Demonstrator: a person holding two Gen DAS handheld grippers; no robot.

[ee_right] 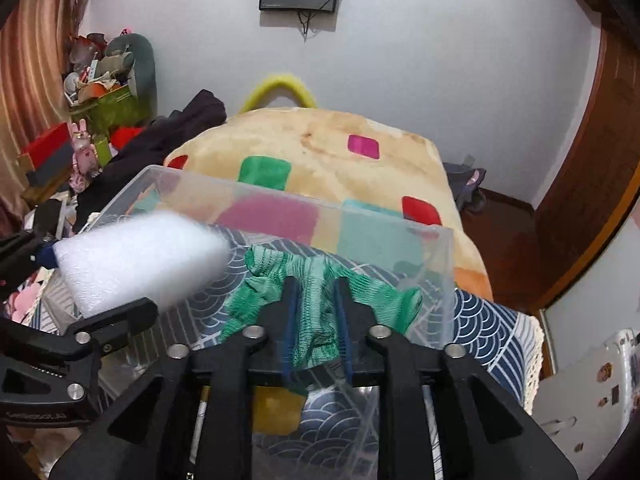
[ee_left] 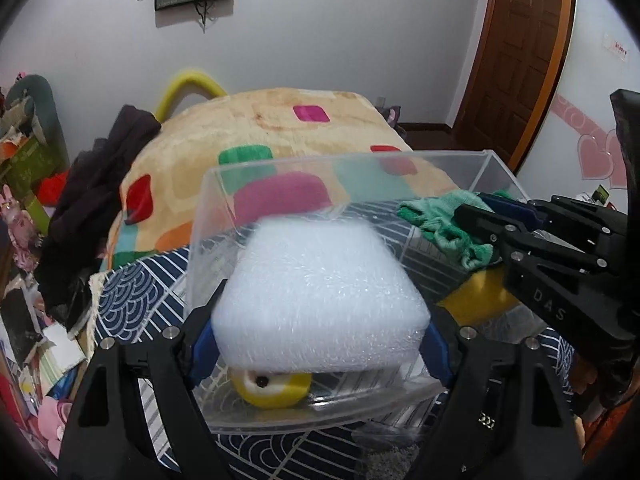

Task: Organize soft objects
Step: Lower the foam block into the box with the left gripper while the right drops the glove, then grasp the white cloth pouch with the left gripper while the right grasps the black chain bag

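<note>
My left gripper (ee_left: 320, 312) is shut on a white foam block (ee_left: 320, 280), which it holds over a clear plastic bin (ee_left: 280, 164). A yellow plush toy (ee_left: 272, 392) lies on the bin's floor under the block, and a yellow sponge (ee_left: 476, 296) lies at its right. My right gripper (ee_right: 316, 284) is shut on a green knit glove (ee_right: 320, 280), with the fabric filling the narrow gap between its blue pads, above the bin (ee_right: 280, 196). In the right wrist view the foam block (ee_right: 140, 264) is at the left and the sponge (ee_right: 276, 408) lies below my fingers.
The bin rests on a blue wave-patterned cloth (ee_left: 132, 296) at the bed's near end. Behind it lies a cream blanket with coloured squares (ee_left: 280, 120) and dark clothing (ee_left: 92, 200). Clutter fills the left side (ee_right: 104, 92). A wooden door (ee_left: 516, 52) is at the right.
</note>
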